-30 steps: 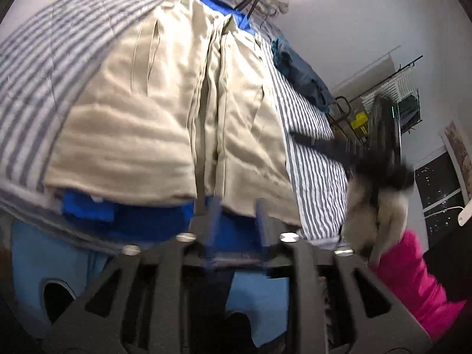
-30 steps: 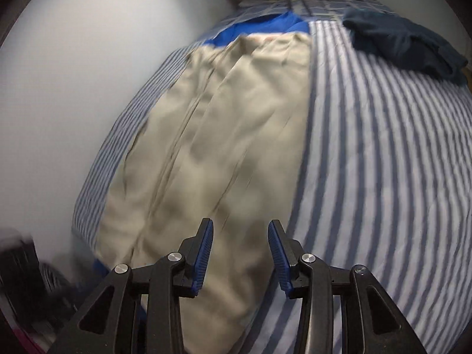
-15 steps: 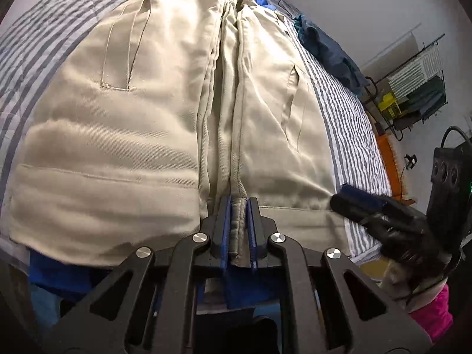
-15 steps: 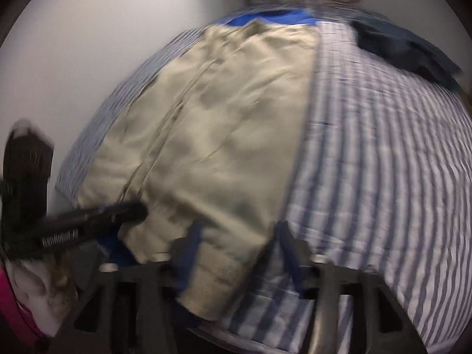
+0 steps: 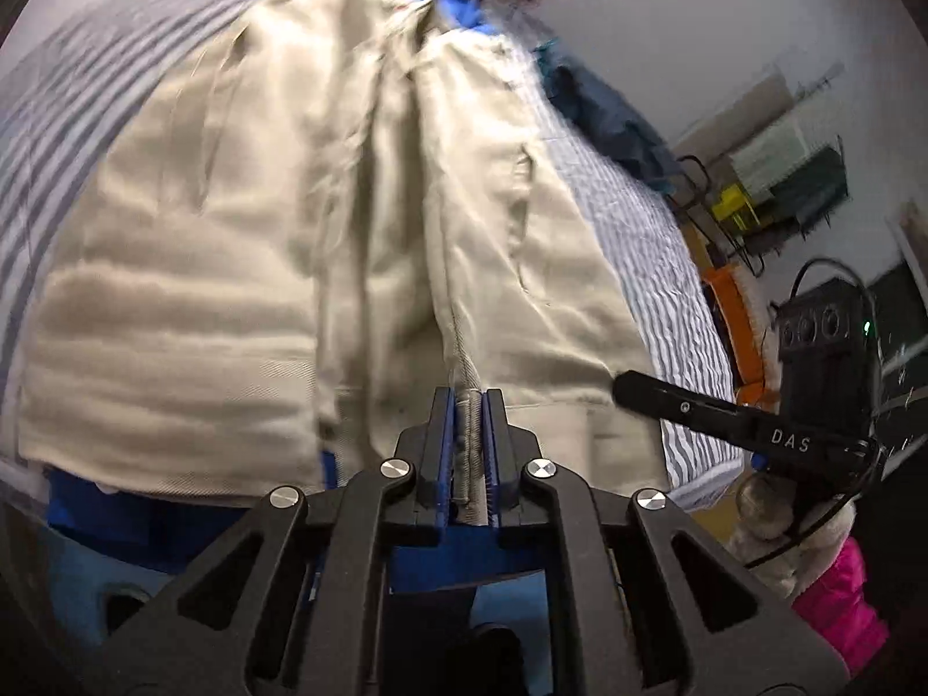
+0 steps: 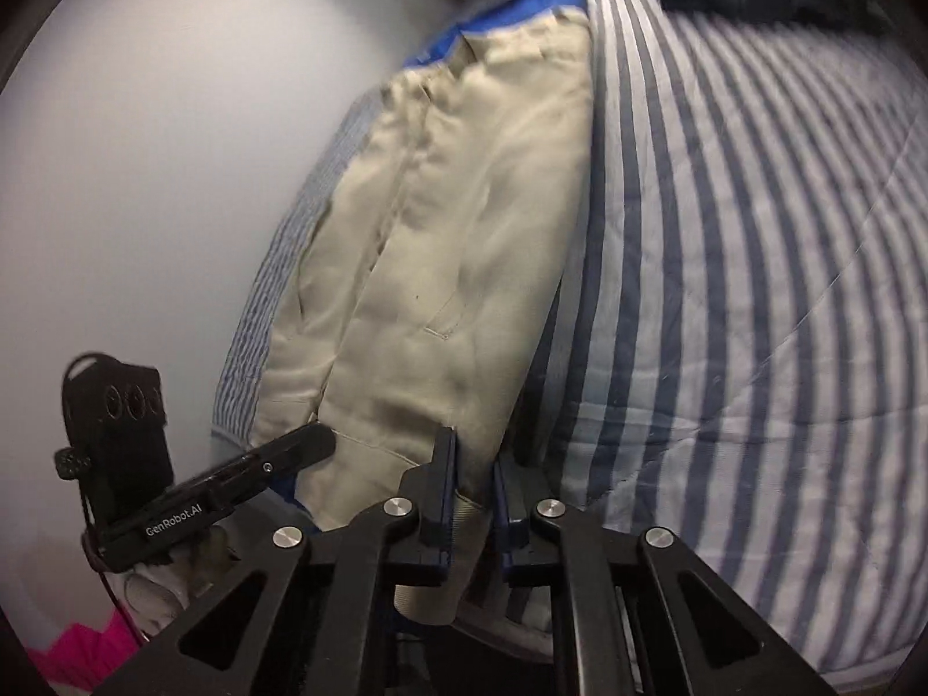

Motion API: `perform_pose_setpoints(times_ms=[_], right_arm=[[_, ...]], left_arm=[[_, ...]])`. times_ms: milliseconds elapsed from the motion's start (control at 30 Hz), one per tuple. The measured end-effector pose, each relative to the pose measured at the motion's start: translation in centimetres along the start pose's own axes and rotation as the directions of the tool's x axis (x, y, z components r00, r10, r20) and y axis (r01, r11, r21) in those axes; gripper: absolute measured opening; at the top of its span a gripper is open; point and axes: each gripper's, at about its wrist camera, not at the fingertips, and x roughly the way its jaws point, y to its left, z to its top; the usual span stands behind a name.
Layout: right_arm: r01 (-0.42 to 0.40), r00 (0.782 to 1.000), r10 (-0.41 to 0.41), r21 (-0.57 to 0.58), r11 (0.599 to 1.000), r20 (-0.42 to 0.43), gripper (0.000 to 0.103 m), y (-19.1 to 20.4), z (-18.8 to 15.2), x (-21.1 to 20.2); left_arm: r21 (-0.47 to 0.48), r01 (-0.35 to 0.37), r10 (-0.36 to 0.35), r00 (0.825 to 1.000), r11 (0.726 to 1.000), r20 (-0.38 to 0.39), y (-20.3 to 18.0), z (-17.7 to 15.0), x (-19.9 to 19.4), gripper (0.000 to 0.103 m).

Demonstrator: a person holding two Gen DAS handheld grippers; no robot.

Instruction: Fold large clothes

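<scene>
left wrist view: your left gripper [image 5: 468, 452] is closed on the near hem of the beige trousers [image 5: 243, 267], at the centre seam where the two legs meet; a fold of cloth fills the space between its blue pads [image 5: 443, 452]. the trousers lie lengthwise on the striped bed [image 5: 655, 243], their hem at the bed's near edge, over a blue garment [image 5: 145, 499] that shows below the hem and again at the far end. your right gripper [image 5: 626, 390] enters from the right, its tip touching the hem near the trousers' right corner. a dark blue garment [image 5: 603, 116] lies by the bed's far right edge. a rack [image 5: 789, 180] stands against the wall beyond the bed.

right wrist view: your right gripper [image 6: 474, 493] is clamped on the near right corner of the trousers [image 6: 464, 267], cloth pinched between its pads [image 6: 446, 487]. the trousers run along the bed's [image 6: 754, 290] left edge, beside the white wall [image 6: 174, 145]. your left gripper [image 6: 316, 443] reaches in from the left, its tip on the hem. the blue garment [image 6: 545, 0] peeks out at the far end of the trousers.
</scene>
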Motion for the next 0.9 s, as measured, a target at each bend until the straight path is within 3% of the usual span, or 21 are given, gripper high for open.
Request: perform_pose_setpoints(times_ms=[100, 200, 267, 333, 400, 500, 600, 767, 900], right_arm=[[0.055, 0.997, -0.054, 0.013, 0.998, -0.061, 0.009, -0.6, -0.7, 2.9], [0.089, 0.994, -0.091, -0.037, 0.995, -0.056, 0.011, -0.1, -0.5, 3.3], [0.082, 0.995, -0.084, -0.035, 0.996, -0.050, 0.020, 0.1, -0.3, 2.6], [0.097, 0.995, -0.098, -0.042, 0.994, -0.026, 0.030, 0.4, -0.4, 1.7], [0.121, 0.992, -0.120, -0.070, 0.990, 0.025, 0.031, 1.2, -0.8, 0.3], [0.147, 0.987, -0.137, -0.124, 0.981, 0.085, 0.031, 2.9, -1.0, -0.8], [0.155, 0.983, -0.135, -0.177, 0.972, 0.121, 0.031, 5.1, -0.7, -0.7], [0.170, 0.978, -0.139, -0.203, 0.964, 0.158, 0.031, 7.1, -0.1, -0.2], [0.148, 0.979, -0.127, -0.133, 0.980, 0.157, 0.031, 6.2, 0.3, 0.8]], left_arm=[[0.020, -0.068, 0.069, 0.996, 0.997, -0.055, 0.8, -0.9, 2.1, 0.007], [0.002, -0.049, 0.049, 0.997, 0.999, -0.060, 1.5, -1.0, 2.2, 0.008], [0.016, -0.024, 0.025, 0.998, 1.000, -0.053, 1.1, -0.7, 0.6, 0.008], [0.027, -0.017, 0.018, 0.999, 0.999, -0.030, 1.2, -0.6, -1.5, 0.011], [0.045, -0.031, 0.030, 0.999, 0.998, 0.020, 1.6, -0.7, -3.8, 0.019], [0.064, -0.119, 0.111, 0.986, 0.991, 0.121, 3.6, -0.4, -7.5, 0.020], [0.022, -0.167, 0.162, 0.976, 0.986, 0.143, 6.4, 1.8, -8.3, 0.020], [0.029, -0.211, 0.203, 0.963, 0.977, 0.178, 8.6, 7.6, -7.1, 0.020], [0.019, -0.177, 0.174, 0.978, 0.984, 0.119, 10.9, 11.4, -3.3, 0.020]])
